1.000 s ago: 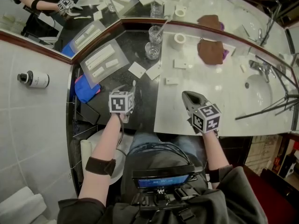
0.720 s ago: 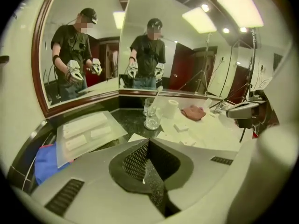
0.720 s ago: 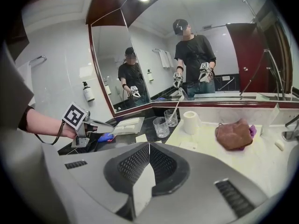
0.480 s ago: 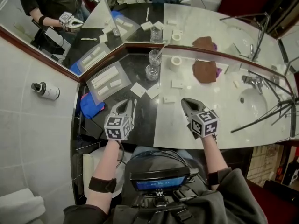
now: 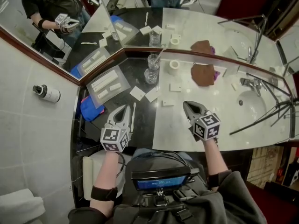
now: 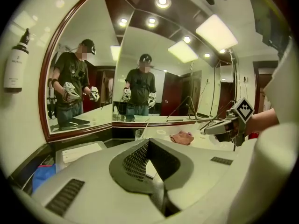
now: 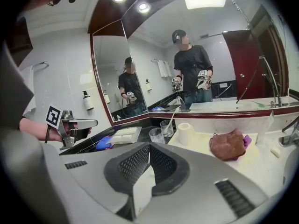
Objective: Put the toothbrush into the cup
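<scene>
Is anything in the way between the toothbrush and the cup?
Only two flat white packets lie on the counter between the toothbrush and the nearer cup. They are low, so carrying it over them should work.

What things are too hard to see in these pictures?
Toothbrush, head view: beside the shut left gripper; held or lying loose, the gripper's body hides that.
Bottle label, left gripper view: too small to read.
Tap, right gripper view: cut off by the picture's edge.
</scene>
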Available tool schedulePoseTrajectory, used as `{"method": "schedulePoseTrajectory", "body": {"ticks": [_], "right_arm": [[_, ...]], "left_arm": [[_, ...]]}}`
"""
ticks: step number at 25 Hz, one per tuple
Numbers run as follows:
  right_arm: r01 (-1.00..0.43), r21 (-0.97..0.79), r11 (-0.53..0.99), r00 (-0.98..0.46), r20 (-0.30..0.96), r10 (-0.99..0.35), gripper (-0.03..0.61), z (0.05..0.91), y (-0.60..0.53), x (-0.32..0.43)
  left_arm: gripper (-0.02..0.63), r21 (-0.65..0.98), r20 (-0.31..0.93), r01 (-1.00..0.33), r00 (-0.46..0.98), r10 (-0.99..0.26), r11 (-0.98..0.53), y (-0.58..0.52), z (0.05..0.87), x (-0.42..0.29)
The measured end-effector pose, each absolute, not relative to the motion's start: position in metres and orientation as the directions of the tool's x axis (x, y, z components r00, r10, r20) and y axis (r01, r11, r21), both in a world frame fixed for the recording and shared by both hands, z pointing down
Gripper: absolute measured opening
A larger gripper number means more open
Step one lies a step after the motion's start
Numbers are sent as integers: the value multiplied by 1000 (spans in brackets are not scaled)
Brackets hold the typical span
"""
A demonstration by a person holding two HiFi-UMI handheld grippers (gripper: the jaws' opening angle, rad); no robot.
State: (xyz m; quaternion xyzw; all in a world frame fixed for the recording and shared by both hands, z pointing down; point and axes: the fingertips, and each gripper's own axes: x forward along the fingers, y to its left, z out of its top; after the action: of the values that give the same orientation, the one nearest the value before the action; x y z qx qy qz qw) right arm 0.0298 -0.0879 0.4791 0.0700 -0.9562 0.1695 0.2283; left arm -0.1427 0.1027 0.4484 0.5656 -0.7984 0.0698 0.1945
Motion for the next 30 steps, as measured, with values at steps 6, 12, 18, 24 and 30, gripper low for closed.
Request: {"method": "schedulePoseTrajectory", "body": {"ticks": [6, 12, 18, 24, 30], "right_arm": [[-226, -301, 926, -890, 451, -70, 20, 479, -93, 36], [-236, -292, 927, -885, 459, -80, 20, 481, -97, 38], [-249, -297, 922, -883, 461, -90, 20, 481, -100, 41], [-273, -272, 923, -869, 480, -115, 20, 488, -103, 42], [-308, -281, 909, -859, 492, -139, 20, 504, -102, 46]], "left_arm": [[2, 131, 409, -923, -282, -868, 361, 104, 459, -138], [3, 151, 424, -914, -284, -860, 376, 99, 466, -141], [5, 120, 462, -927, -265, -846, 356, 76, 473, -147], [71, 79, 499, -962, -189, -846, 262, 19, 472, -168], [134, 37, 538, -992, -85, -838, 124, -58, 474, -194]]}}
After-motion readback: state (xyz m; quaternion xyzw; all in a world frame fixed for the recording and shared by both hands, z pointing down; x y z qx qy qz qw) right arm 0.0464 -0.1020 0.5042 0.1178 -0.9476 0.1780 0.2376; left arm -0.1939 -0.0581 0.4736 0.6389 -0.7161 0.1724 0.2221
